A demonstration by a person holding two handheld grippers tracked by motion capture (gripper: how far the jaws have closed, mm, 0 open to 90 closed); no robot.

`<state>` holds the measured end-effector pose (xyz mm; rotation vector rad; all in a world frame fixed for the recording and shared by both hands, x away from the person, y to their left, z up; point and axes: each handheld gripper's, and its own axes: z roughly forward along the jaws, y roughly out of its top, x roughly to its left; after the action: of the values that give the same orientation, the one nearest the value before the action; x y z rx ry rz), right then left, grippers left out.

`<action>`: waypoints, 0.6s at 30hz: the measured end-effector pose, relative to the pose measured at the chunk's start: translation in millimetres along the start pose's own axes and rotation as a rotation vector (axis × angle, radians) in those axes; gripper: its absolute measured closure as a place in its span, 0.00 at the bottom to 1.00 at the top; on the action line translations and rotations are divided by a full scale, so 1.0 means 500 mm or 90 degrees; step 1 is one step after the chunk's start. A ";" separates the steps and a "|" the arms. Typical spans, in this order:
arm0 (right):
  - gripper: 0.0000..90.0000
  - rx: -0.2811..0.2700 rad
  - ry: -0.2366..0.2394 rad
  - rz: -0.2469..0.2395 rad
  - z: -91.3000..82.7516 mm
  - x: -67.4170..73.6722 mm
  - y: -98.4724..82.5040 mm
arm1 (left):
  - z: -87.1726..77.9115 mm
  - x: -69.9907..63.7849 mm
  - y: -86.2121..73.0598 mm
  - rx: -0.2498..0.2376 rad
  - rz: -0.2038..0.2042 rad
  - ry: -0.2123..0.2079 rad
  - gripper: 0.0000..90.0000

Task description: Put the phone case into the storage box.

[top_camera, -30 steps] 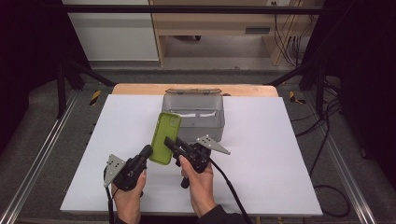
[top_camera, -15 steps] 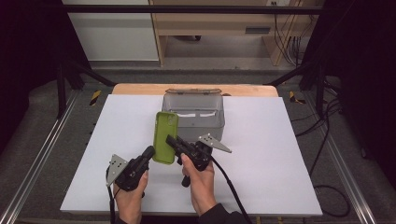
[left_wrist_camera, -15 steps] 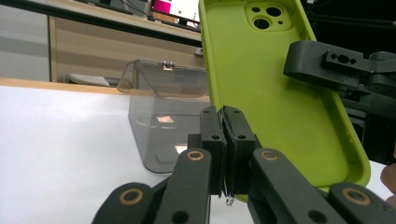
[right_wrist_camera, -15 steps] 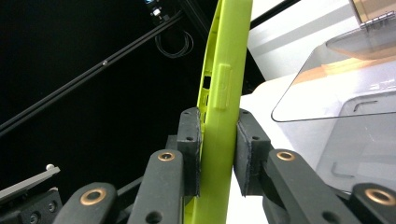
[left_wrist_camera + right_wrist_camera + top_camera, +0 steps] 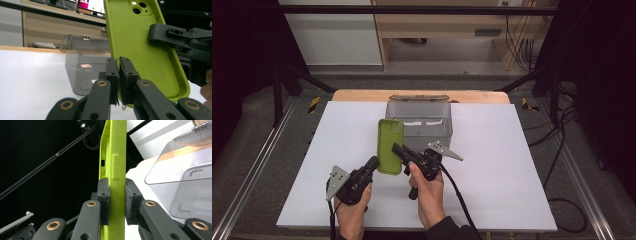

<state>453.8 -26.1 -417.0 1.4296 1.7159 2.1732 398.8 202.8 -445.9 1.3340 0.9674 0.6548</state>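
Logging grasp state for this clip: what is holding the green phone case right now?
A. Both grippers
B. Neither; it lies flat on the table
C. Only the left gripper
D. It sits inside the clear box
A: the right gripper clamps the green phone case across its edge, and the left gripper pinches its lower edge.

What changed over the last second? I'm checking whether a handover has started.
The left gripper edged slightly toward the lower edge of the green phone case; whether it grips yet is unclear. The right gripper stayed clamped on the case, and the clear box did not move.
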 end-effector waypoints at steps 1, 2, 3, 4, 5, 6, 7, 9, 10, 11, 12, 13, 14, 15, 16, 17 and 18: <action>0.86 -0.003 -0.003 -0.002 -0.002 0.000 0.003 | -0.001 -0.002 0.003 -0.004 0.008 0.005 0.86; 0.86 -0.003 -0.003 -0.002 -0.002 0.000 0.003 | -0.001 -0.002 0.003 -0.004 0.008 0.005 0.80; 0.86 -0.007 -0.013 -0.002 -0.009 -0.004 0.015 | -0.004 -0.003 0.011 -0.007 0.031 0.013 0.74; 0.86 -0.011 -0.016 -0.006 -0.011 -0.006 0.019 | -0.006 -0.001 0.016 -0.010 0.036 0.017 0.71; 0.86 -0.011 -0.022 -0.009 -0.014 -0.008 0.026 | -0.007 0.002 0.021 -0.011 0.039 0.020 0.66; 0.86 -0.013 -0.030 -0.019 -0.018 -0.009 0.033 | -0.009 0.008 0.025 -0.010 0.041 0.025 0.62; 0.86 -0.014 -0.037 -0.022 -0.022 -0.009 0.040 | -0.011 0.015 0.030 -0.009 0.045 0.033 0.58; 0.86 -0.019 -0.049 -0.032 -0.030 -0.012 0.056 | -0.015 0.033 0.036 -0.002 0.061 0.052 0.52; 0.86 -0.019 -0.058 -0.036 -0.033 -0.013 0.064 | -0.017 0.044 0.039 0.002 0.072 0.061 0.50; 0.86 -0.022 -0.065 -0.040 -0.036 -0.014 0.072 | -0.018 0.056 0.041 0.013 0.080 0.069 0.47; 0.86 -0.021 -0.072 -0.043 -0.040 -0.015 0.081 | -0.021 0.070 0.044 0.021 0.085 0.078 0.45; 0.86 -0.021 -0.078 -0.049 -0.042 -0.015 0.090 | -0.026 0.084 0.045 0.022 0.080 0.090 0.43; 0.86 -0.022 -0.086 -0.056 -0.044 -0.015 0.098 | -0.030 0.098 0.046 0.026 0.077 0.099 0.38; 0.86 -0.023 -0.093 -0.058 -0.045 -0.013 0.107 | -0.036 0.110 0.048 0.029 0.074 0.106 0.35; 0.86 -0.025 -0.101 -0.069 -0.046 -0.013 0.115 | -0.043 0.121 0.048 0.026 0.072 0.111 0.33; 0.86 -0.025 -0.101 -0.069 -0.046 -0.013 0.115 | -0.043 0.121 0.048 0.026 0.072 0.111 0.30; 0.86 -0.028 -0.113 -0.085 -0.046 -0.010 0.131 | -0.051 0.130 0.047 0.024 0.072 0.117 0.27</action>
<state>473.5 -72.1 -368.3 1.4072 1.6420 1.9407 410.9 274.8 -435.2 1.3871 1.0608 0.8603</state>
